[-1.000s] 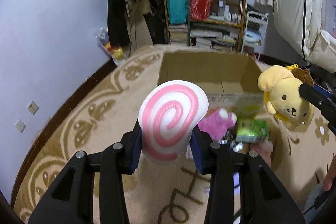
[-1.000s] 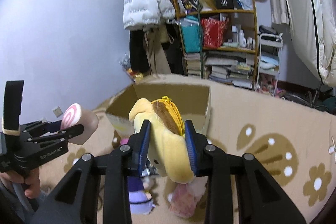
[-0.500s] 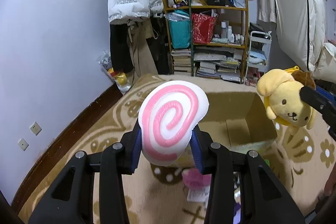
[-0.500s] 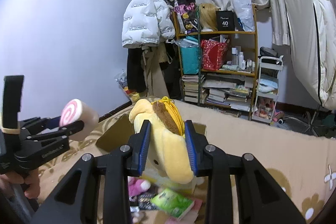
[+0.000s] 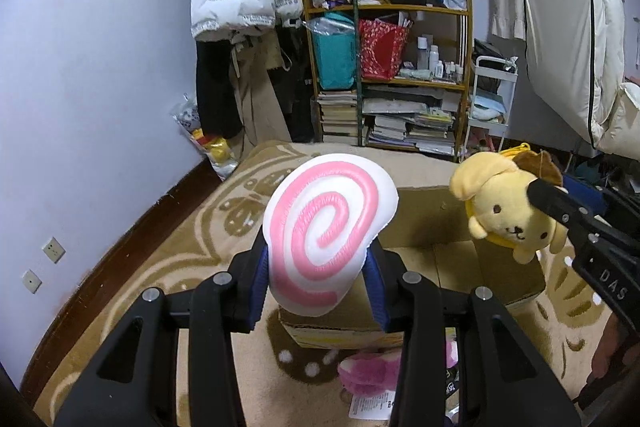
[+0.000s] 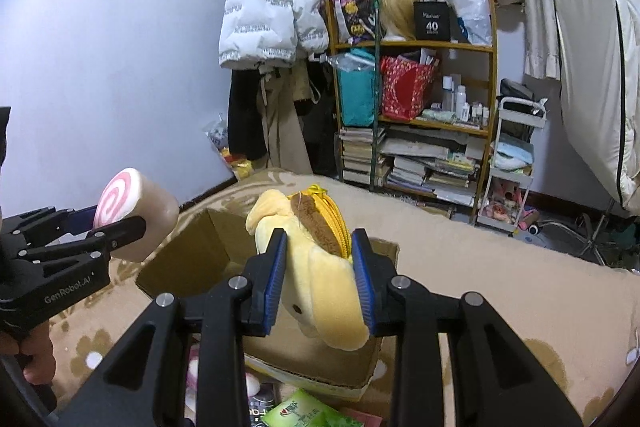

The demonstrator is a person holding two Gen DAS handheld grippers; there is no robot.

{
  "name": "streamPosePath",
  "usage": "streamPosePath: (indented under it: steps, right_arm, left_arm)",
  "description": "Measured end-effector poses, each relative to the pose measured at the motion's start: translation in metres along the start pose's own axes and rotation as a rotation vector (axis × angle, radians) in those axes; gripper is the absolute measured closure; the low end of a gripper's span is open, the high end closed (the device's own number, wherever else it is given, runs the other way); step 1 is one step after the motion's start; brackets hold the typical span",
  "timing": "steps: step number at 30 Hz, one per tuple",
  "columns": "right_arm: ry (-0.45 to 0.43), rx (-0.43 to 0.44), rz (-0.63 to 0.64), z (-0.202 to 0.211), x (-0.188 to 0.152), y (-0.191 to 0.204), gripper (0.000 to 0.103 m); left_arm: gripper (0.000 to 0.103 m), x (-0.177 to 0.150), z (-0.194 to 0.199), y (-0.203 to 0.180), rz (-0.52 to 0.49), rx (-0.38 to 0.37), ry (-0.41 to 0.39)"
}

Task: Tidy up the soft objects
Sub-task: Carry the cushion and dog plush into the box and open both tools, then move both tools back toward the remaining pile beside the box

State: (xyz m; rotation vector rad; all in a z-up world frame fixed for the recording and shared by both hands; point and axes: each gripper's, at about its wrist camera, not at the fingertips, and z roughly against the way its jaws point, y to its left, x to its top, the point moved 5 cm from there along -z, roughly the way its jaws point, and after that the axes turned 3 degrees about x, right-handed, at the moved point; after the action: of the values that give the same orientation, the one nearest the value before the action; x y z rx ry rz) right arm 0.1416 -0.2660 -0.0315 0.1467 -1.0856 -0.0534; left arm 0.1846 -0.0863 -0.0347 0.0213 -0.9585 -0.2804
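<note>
Both grippers have swung up from the floor clutter toward the open cardboard box point(image 5: 460, 227), empty as far as I can see, at lower centre. Right gripper point(image 6: 320, 283) clamps the yellow dog plush point(image 6: 316, 267); left gripper point(image 5: 320, 279) squeezes the pink swirl cushion point(image 5: 328, 231). Nothing's dropped in yet; a pink toy point(image 5: 372, 373) waits on the carpet point(image 5: 180, 267).

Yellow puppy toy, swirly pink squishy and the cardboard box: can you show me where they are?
Yellow puppy toy point(image 5: 508, 215): left wrist view, its face.
Swirly pink squishy point(image 5: 328, 227): left wrist view, middle of its spiral.
Cardboard box point(image 6: 192, 259): right wrist view, its inner left wall.
</note>
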Motion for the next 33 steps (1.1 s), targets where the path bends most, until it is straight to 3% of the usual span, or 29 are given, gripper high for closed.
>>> streamPosePath:
  steps: [14, 20, 25, 27, 33]
  right_arm:
    - [0.103, 0.022, 0.003, -0.033, -0.03, -0.002, 0.069]
    - [0.133, 0.045, -0.005, -0.035, -0.038, 0.0, 0.065]
    - [0.138, 0.058, -0.028, -0.031, -0.035, -0.002, 0.064]
    - [0.139, 0.057, -0.034, -0.027, -0.034, -0.002, 0.06]
    - [0.111, 0.048, -0.067, -0.002, -0.03, 0.0, 0.02]
  left_arm:
    - [0.059, -0.022, -0.032, -0.02, -0.047, -0.044, 0.079]
    - [0.049, -0.029, -0.036, -0.021, -0.049, -0.049, 0.103]
    - [0.029, -0.025, -0.029, -0.022, -0.048, -0.04, 0.082]
    - [0.024, -0.023, -0.025, -0.019, -0.045, -0.033, 0.074]
    - [0.011, -0.021, -0.008, -0.008, -0.015, -0.024, 0.078]
